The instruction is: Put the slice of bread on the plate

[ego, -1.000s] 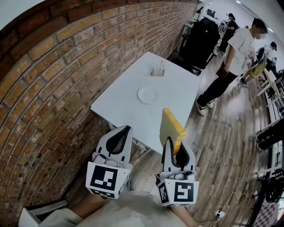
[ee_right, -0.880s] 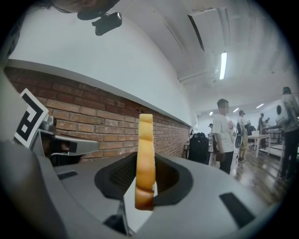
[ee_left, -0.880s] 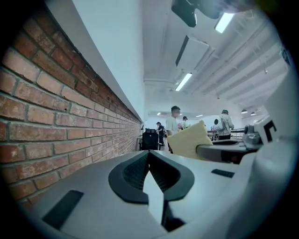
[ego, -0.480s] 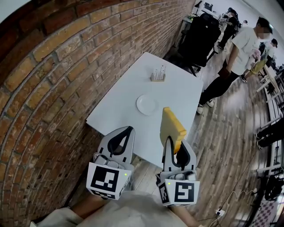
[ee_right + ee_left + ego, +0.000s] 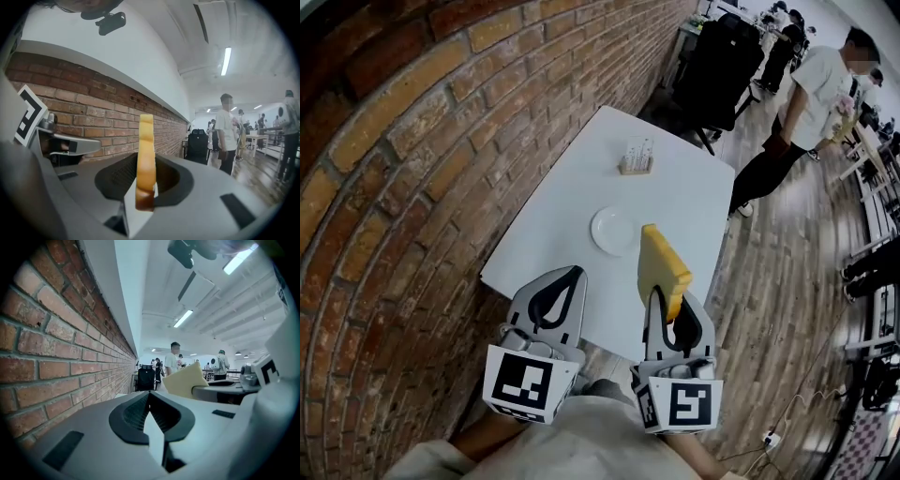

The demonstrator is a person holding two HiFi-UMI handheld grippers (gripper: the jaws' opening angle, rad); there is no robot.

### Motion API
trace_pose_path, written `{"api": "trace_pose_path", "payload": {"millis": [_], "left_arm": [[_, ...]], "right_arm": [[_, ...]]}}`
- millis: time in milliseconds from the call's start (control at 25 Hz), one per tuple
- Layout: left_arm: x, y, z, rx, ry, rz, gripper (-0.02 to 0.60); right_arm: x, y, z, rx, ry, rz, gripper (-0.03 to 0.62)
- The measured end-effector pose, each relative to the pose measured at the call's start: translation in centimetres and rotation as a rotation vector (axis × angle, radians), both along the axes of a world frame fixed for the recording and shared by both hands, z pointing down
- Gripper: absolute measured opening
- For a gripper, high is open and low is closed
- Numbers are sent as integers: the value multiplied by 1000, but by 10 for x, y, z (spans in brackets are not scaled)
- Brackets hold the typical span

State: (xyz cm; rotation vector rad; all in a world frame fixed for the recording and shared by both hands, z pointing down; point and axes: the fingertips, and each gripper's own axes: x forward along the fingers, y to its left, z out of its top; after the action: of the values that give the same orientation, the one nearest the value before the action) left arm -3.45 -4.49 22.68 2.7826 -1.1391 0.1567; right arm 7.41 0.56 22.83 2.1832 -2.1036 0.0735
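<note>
You close on the table [image 5: 572, 202], and the plate [image 5: 612, 231] sits nearer than a second ago, so the set-down lies ahead. Your right gripper [image 5: 667, 302] pinches the slice of bread [image 5: 661, 267] upright by its lower edge, just near-right of the plate. The left gripper [image 5: 564, 278] rides alongside, jaws pressed together and empty.

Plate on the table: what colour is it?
The round plate is white; head view shows it best.
</note>
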Motion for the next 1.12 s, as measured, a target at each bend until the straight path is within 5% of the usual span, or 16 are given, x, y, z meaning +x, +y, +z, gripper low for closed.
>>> {"api": "trace_pose_path", "payload": {"millis": [1120], "left_arm": [[36,-69,49,-51,-69,-13,11]], "right_arm": [[33,-100,60,-72,-108,-110,97]]}}
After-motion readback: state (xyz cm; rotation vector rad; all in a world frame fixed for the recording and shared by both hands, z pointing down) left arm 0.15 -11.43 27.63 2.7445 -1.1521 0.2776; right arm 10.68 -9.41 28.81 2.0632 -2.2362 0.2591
